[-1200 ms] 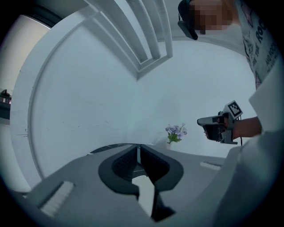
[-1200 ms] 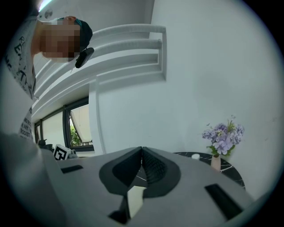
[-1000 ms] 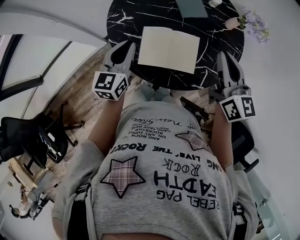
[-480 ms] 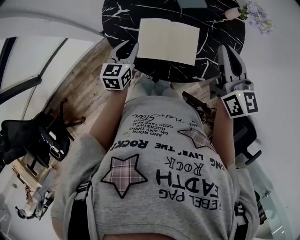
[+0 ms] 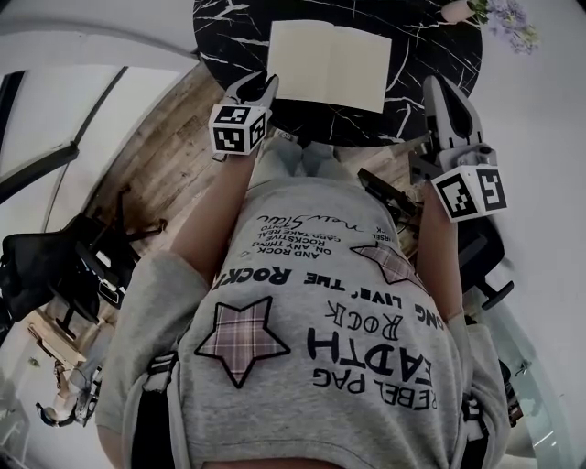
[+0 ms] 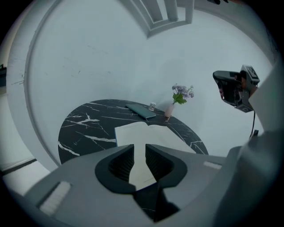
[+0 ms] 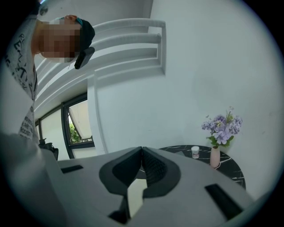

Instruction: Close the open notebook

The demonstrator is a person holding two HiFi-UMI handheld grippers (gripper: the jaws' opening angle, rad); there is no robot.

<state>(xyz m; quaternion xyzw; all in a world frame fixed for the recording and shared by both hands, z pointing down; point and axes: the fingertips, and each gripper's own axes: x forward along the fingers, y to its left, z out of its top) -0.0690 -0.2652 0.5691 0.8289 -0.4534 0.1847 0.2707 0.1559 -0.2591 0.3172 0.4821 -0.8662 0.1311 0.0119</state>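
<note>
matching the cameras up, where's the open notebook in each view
Head view: notebook at top centre.
Left gripper view: centre, lying open.
Right gripper view: only a pale sliver low centre, probably a page.
Shared landmark: flower vase.

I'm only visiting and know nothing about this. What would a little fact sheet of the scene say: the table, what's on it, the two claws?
Table: round, black marble
Notebook: lying open, plain pale pages
Left claw: jaws apart, just been opening, nothing between them, by the notebook's near left corner
Right claw: jaws together, empty, right of the notebook
Also on table: vase of purple flowers, closed teal book
</note>
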